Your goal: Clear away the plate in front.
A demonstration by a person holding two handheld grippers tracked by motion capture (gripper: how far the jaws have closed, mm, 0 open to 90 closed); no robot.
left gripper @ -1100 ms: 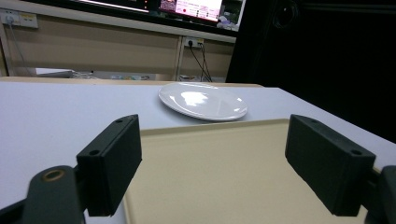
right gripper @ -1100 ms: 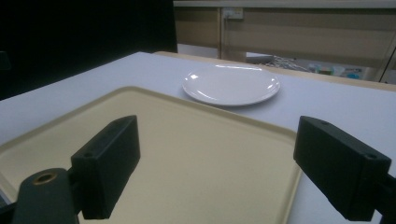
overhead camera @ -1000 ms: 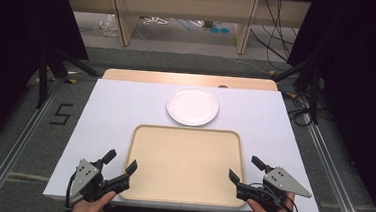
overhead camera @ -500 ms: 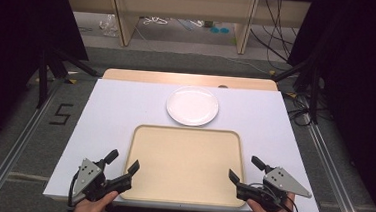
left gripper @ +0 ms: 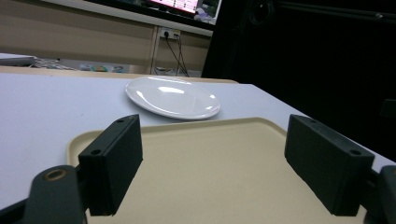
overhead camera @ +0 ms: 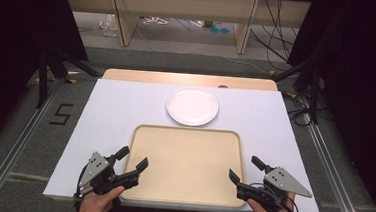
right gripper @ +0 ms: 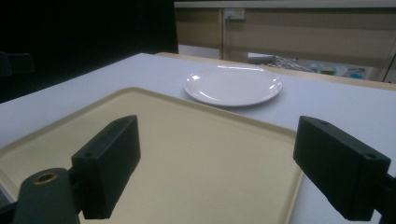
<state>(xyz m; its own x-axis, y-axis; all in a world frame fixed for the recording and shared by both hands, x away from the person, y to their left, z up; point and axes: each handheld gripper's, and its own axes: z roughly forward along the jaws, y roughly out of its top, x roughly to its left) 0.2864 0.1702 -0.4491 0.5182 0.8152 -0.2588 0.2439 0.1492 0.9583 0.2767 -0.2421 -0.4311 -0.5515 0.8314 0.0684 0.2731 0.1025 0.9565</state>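
A: The fingers of the left gripper (overhead camera: 132,160) stand wide apart with nothing between them; the right gripper (overhead camera: 246,170) is just as wide open and just as empty.

B: Where do they sit?

A: In the high view, each is held by a hand at the near edge of the white table (overhead camera: 105,115), the left gripper at the near left corner of the beige tray (overhead camera: 187,161), the right at its near right corner. Both point inward over the tray.

B: And the white plate (overhead camera: 192,106)?

A: On the table just beyond the tray's far rim, near the middle. The high view leaves it unclear whether plate and rim touch.

B: Do the gripper views add anything?

A: The left gripper view looks low across the bare tray (left gripper: 210,168) to the plate (left gripper: 173,97), and shows the plate's shallow raised rim and glossy surface. The right gripper view gives the same from the other side: tray (right gripper: 196,154), then plate (right gripper: 233,84).
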